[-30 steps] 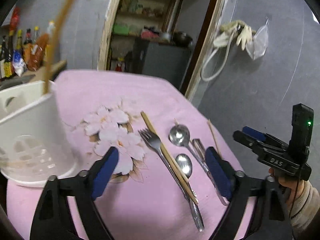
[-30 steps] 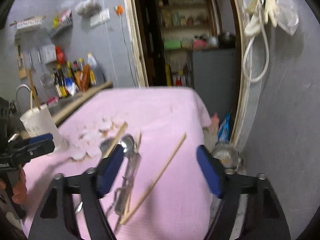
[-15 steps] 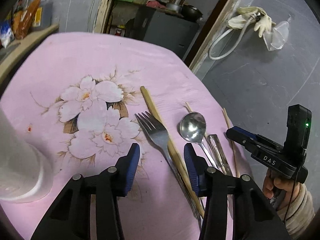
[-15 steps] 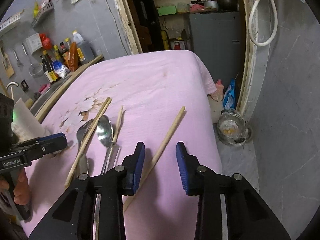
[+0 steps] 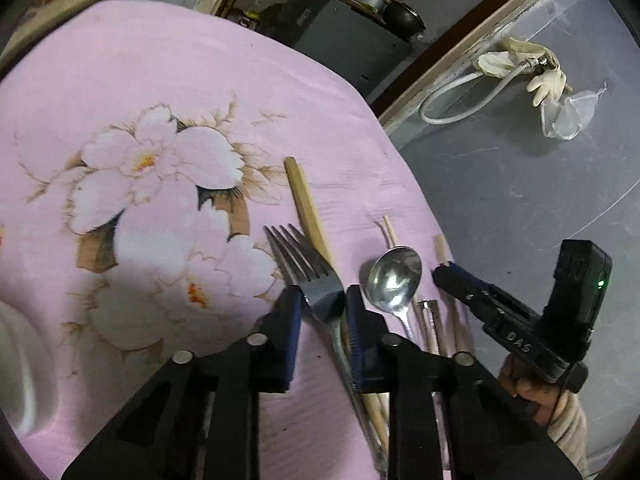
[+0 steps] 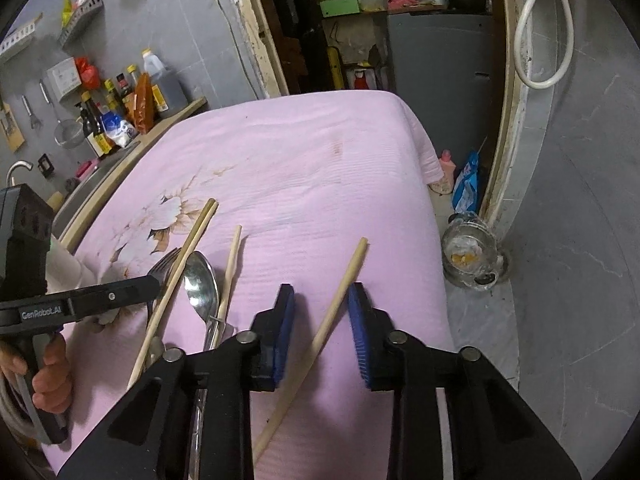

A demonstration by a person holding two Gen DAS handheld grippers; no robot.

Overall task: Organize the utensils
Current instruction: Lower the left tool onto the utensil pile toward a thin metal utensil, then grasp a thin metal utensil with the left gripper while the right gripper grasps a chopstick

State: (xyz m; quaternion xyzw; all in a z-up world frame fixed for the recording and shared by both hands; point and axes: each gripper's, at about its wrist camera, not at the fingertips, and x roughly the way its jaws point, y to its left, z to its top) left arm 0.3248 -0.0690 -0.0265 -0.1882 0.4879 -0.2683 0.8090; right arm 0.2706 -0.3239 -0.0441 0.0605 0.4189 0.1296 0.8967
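On the pink flowered cloth (image 5: pixel 160 80) lie a steel fork (image 5: pixel 308 276), a wooden chopstick (image 5: pixel 306 204) beside it, a spoon (image 5: pixel 394 276) and more sticks to the right. My left gripper (image 5: pixel 322 304) is closing, and its blue pads touch both sides of the fork's neck. In the right wrist view, a separate pale chopstick (image 6: pixel 344 284) runs between the closing jaws of my right gripper (image 6: pixel 320 312), with a gap on each side. The spoon (image 6: pixel 202 284), a thin stick (image 6: pixel 232 264) and the left gripper (image 6: pixel 154 282) lie to its left.
The white utensil holder (image 5: pixel 12 360) shows only at the left edge. The cloth's edge drops off to the grey floor on the right, where a glass jar (image 6: pixel 472 256) stands. Bottles (image 6: pixel 116 112) line a counter at the back left.
Both grippers have come down and forward over the utensils while their jaws narrowed. The left now straddles the fork, the right the lone chopstick. The white holder has slid almost out of the left view.
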